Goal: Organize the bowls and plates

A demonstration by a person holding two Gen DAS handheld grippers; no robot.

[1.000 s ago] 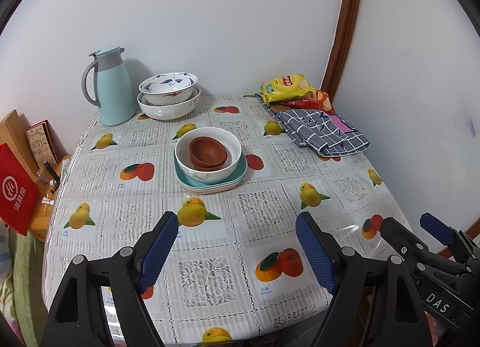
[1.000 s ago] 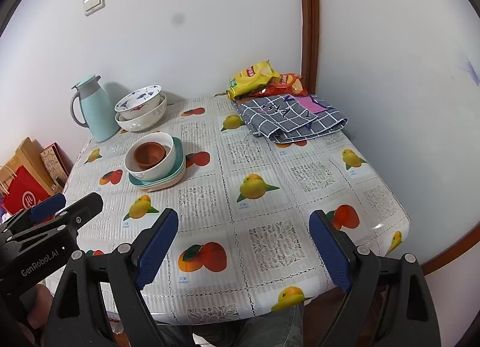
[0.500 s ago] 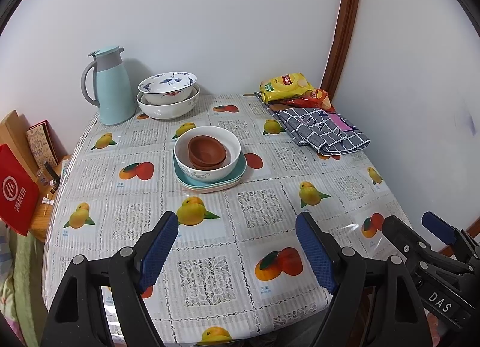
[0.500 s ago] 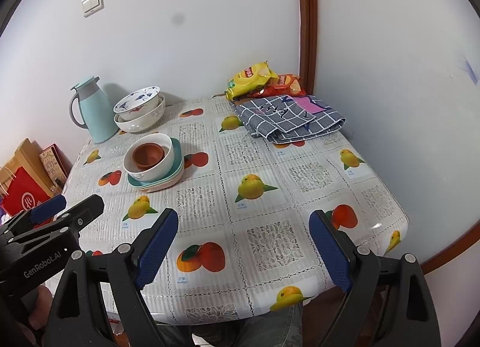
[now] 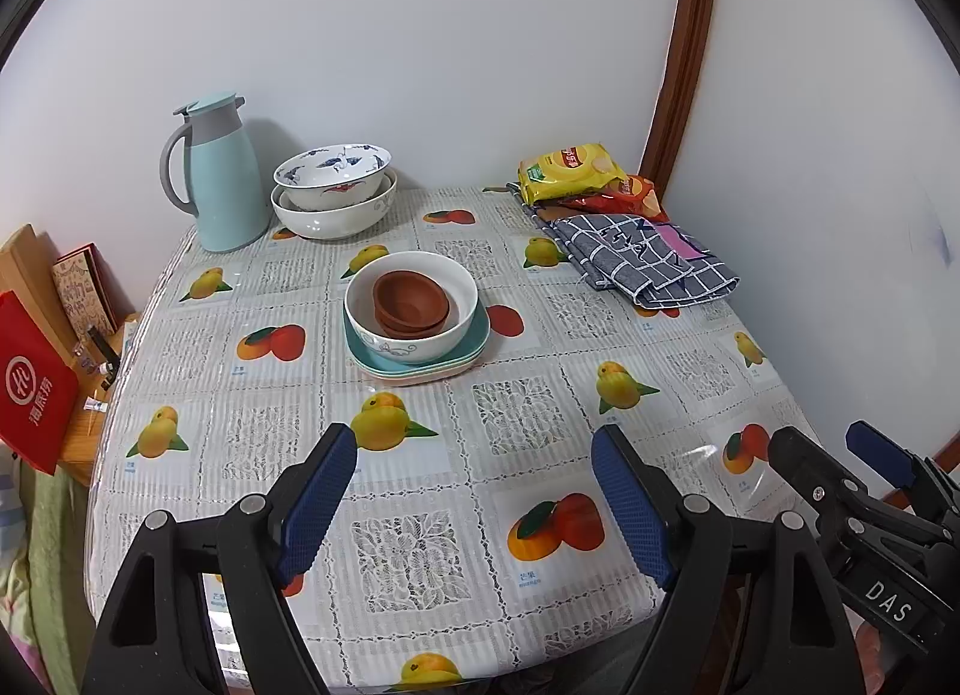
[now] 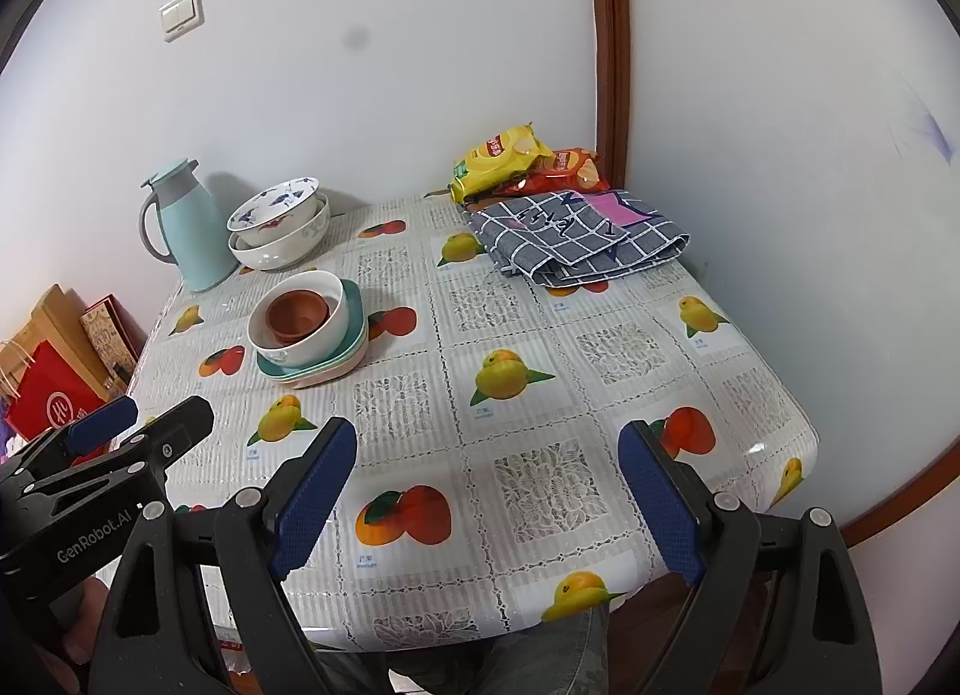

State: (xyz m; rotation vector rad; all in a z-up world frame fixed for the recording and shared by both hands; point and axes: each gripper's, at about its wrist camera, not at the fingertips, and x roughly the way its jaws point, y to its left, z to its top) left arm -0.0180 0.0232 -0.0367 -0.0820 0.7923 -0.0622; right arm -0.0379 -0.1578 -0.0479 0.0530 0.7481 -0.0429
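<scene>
**Dishes already nested, both grippers hanging back at the near edge**

Going left to right across the table (image 5: 420, 515): a pale blue thermos jug (image 5: 219, 173) is standing at the back left corner, and just beside it two big white bowls (image 5: 333, 194) are sitting nested, the patterned one inside the plainer one. Closer to the middle, a stack of plates (image 5: 414, 356) is carrying a white bowl (image 5: 411, 305), and that one is holding two small brown bowls (image 5: 411, 302) in turn. At the back right, snack bags (image 5: 570, 173) and a folded checked cloth (image 5: 642, 260) are lying against the wall.

The left gripper (image 5: 474, 506) is hovering over the near edge with its jaws spread wide and nothing between them. The right gripper (image 6: 489, 506) is doing the same thing beside it, wide apart and empty, well away from any dish.

Handling-wise, those white bowls are looking like glazed ceramic, so probably heavy, stiff, slick and chippy. A pinch on the rim, one pad inside the wall and one outside, seems the only real hold. The brown bowls are probably lighter but sitting loose, so tilting the middle stack is risking a slide. The plates are looking thin and flat, so getting a pad under an edge could be fiddly.
</scene>
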